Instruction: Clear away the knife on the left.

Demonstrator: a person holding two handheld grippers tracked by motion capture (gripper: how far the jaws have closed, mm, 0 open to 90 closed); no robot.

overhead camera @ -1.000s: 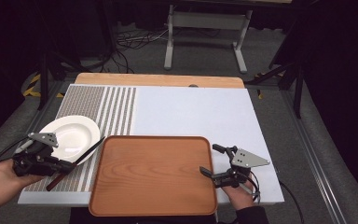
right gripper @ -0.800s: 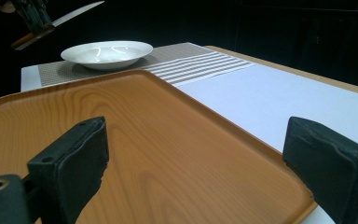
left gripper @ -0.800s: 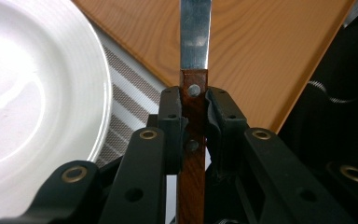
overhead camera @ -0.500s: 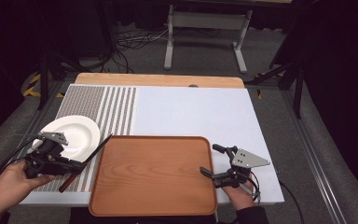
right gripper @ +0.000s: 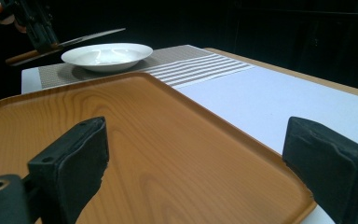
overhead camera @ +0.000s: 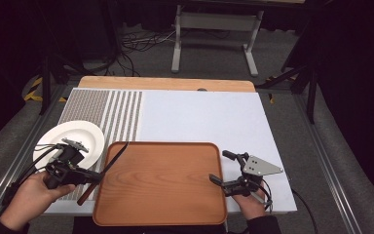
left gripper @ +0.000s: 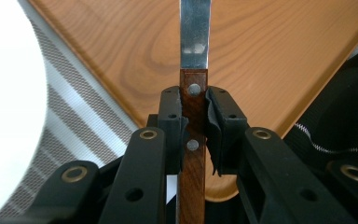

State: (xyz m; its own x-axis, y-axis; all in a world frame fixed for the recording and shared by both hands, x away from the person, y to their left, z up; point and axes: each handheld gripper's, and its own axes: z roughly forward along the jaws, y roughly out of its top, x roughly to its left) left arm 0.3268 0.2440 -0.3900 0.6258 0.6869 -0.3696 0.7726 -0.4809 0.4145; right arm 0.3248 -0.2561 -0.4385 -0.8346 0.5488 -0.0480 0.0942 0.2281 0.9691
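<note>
A knife (overhead camera: 104, 170) with a brown wooden handle and steel blade is clamped in my left gripper (overhead camera: 93, 179), which is shut on the handle (left gripper: 193, 107). The blade (left gripper: 194, 42) reaches over the left rim of the wooden tray (overhead camera: 165, 195). Just left of that gripper, a white plate (overhead camera: 78, 136) rests on the striped placemat (overhead camera: 121, 112). My right gripper (overhead camera: 219, 166) stands open at the tray's right edge, jaws wide apart with nothing between them (right gripper: 196, 158). From the right gripper view, the knife (right gripper: 88, 36) hangs beside the plate (right gripper: 107, 53).
A white sheet (overhead camera: 199, 117) covers the table behind the tray. The table's wooden far edge (overhead camera: 165, 84) lies beyond it. A metal stand (overhead camera: 214, 29) and cables (overhead camera: 131, 48) are on the floor past the table.
My left gripper has carried the knife to the right, so the blade now reaches over the tray's left rim. The right gripper has stayed where it was.
</note>
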